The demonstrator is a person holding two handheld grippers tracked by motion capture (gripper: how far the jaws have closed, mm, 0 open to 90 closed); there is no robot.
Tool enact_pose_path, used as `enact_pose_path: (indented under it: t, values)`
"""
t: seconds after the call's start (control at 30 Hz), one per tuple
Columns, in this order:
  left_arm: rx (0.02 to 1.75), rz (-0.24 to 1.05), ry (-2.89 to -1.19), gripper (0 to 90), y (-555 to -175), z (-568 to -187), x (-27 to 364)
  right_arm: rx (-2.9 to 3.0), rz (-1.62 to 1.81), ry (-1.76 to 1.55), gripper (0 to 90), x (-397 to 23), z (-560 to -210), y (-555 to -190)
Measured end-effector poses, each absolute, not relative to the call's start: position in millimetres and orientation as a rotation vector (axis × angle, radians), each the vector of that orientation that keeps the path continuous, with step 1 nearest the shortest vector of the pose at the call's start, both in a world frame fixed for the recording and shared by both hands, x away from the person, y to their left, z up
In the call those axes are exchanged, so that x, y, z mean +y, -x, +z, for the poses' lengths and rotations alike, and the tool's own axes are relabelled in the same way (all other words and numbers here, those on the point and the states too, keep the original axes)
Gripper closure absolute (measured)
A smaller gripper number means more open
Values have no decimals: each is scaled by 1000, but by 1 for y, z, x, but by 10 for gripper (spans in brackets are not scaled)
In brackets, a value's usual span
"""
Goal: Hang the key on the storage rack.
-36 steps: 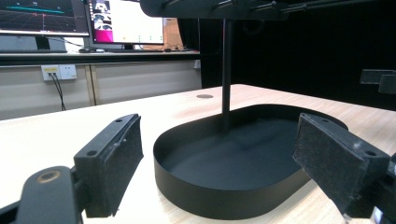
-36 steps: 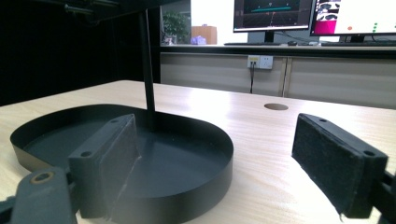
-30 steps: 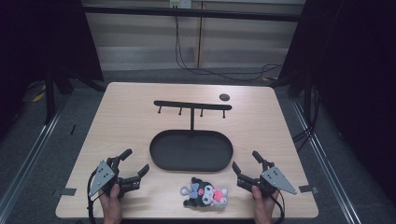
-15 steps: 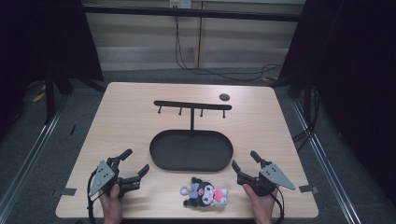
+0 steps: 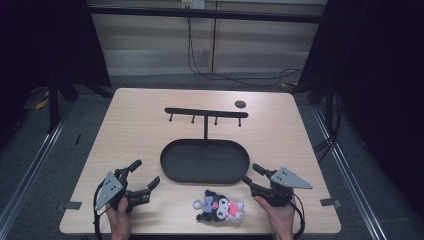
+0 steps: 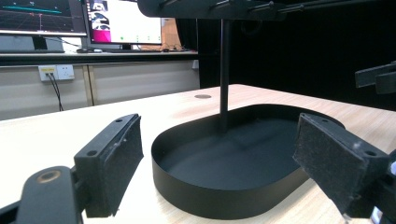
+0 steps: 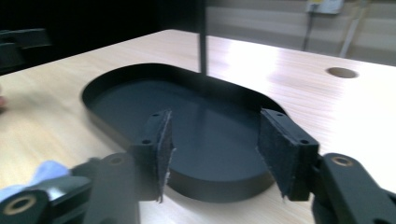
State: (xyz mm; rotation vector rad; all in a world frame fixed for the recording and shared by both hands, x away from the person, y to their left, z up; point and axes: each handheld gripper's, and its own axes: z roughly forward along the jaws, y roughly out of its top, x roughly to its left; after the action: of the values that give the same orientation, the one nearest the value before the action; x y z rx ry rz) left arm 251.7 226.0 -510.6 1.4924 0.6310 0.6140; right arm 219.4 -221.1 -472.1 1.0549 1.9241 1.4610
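We are holding the right hand-held gripper (image 5: 253,178) just off the near right end of the black oval tray (image 5: 205,176). Its jaws have just been closing from wide to about half apart, and nothing is sitting between the pads (image 7: 161,148); we are looking through the gap at the tray's rim. The left hand-held gripper (image 5: 147,175) is resting by the tray's near left end with its jaws spread wide and empty, the pads (image 6: 122,161) framing the tray wall.

The plush keychain toy (image 5: 218,207) is lying on the bench (image 5: 135,120) between our two hands, just in front of the tray's near rim and a little to the left of the right hand-held gripper. Its pale ring (image 5: 201,204) is pointing toward the left hand.

By our reading, the step in hand is the pick-up of the toy with the right hand-held gripper. To do it well, we are reopening the jaws wide enough to straddle the soft body, swinging the tips toward it and down, and closing on the dark head rather than the loose ring, so the ring is hanging free for a peg on the black hanger rack (image 5: 206,113) standing behind the tray. The left one is staying clear unless the toy slides.
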Motion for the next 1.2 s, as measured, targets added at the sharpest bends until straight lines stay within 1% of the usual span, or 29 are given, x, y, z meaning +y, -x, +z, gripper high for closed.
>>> enact_pose_path:
  t: [0.03,0.07,0.3,0.4,0.57,0.63,0.73,0.83,1.2]
  values:
    - [631,613,-1492,154,-252,-511,226,1954,1474,-1053,552,-220,-470,-220]
    - [631,614,-1492,153,-252,-511,226,1980,1472,-1044,567,-217,-467,-221]
    - [631,614,-1492,153,-252,-511,226,2129,1413,-1022,574,-199,-450,-231]
    - [628,610,-1490,154,-252,-511,226,2199,1390,-1001,604,-193,-444,-235]
    - [625,610,-1495,155,-252,-511,226,2300,1353,-965,581,-179,-437,-238]
    - [625,612,-1495,154,-252,-511,226,2316,1344,-958,586,-177,-436,-239]
    - [625,612,-1495,154,-252,-511,226,2403,1327,-951,547,-168,-432,-244]
    - [626,612,-1495,155,-252,-511,226,2473,1284,-933,535,-160,-429,-248]
    - [625,612,-1494,154,-252,-511,226,2660,1188,-843,546,-139,-423,-256]
